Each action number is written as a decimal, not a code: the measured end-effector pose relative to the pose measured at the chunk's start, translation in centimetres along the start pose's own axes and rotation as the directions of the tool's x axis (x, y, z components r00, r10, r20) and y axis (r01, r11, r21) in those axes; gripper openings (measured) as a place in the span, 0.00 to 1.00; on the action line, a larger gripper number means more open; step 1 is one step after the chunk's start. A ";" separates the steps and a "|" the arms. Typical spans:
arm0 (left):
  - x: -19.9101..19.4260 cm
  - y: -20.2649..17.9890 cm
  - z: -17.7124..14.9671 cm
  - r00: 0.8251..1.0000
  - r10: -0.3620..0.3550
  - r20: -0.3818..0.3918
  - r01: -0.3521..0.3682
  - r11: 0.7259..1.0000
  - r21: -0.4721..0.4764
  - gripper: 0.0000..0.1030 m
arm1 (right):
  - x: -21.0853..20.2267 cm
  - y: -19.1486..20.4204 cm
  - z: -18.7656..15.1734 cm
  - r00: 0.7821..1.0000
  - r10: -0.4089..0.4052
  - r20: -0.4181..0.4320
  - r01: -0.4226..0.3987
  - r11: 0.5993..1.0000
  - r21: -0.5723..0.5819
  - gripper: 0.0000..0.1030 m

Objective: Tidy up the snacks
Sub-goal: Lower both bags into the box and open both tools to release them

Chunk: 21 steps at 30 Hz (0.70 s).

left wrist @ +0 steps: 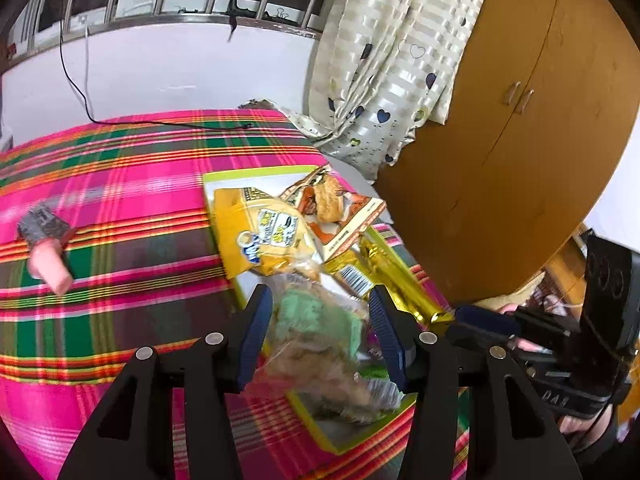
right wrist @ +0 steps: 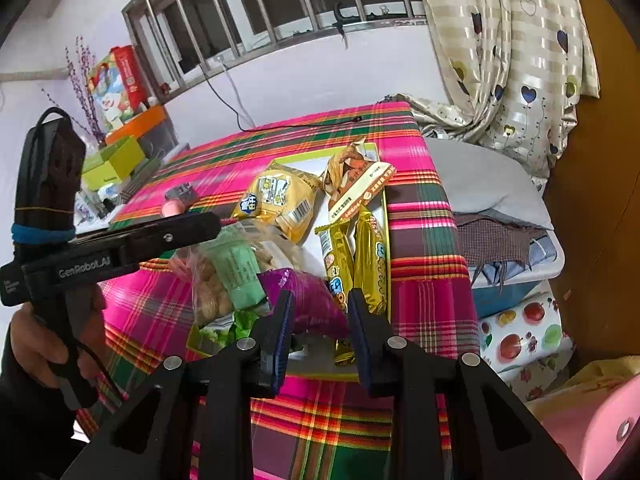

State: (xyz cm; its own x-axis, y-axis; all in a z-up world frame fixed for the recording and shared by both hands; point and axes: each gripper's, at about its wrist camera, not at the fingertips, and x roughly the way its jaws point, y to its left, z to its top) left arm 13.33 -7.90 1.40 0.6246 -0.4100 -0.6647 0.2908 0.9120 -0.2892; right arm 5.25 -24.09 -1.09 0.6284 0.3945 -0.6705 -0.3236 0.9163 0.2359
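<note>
Left hand-held gripper [left wrist: 318,330], lower centre of its view: jaws apart, straddling a clear bag with a green label [left wrist: 320,344]; pads not visibly pressing it. Right hand-held gripper [right wrist: 320,328], lower centre: jaws narrowly apart around a purple packet [right wrist: 308,300]; contact cannot be told. Both items lie on a green-rimmed tray [right wrist: 376,148] with a yellow packet [right wrist: 280,200] and gold bars [right wrist: 360,256], on the plaid-covered counter [right wrist: 424,240].

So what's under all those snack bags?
A flat tray with a lime-green rim sits under the snack bags, on the checked cloth. Only its white floor and edges peek out; the rest is covered.
</note>
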 end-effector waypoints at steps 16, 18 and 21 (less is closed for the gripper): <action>-0.6 -0.4 -1.7 0.997 0.081 0.006 -0.081 0.995 0.054 0.24 | 2.1 0.8 -0.3 0.999 0.015 -0.043 -0.016 1.000 -0.024 0.16; -0.5 -0.6 -1.5 0.997 0.083 0.006 -0.083 0.995 0.062 0.24 | 2.5 0.8 -0.3 0.999 0.012 -0.050 -0.013 1.000 -0.018 0.16; -0.4 -0.8 -1.5 0.996 0.086 0.003 -0.086 0.994 0.068 0.24 | 2.8 0.6 -0.2 0.999 0.011 -0.053 -0.012 1.000 -0.009 0.16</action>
State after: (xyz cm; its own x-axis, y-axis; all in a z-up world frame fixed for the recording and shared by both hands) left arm 11.81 -8.44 0.83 0.6494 -0.3302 -0.6850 0.2851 0.9408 -0.1833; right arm 6.68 -22.41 -2.99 0.5861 0.4006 -0.7043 -0.3370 0.9110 0.2377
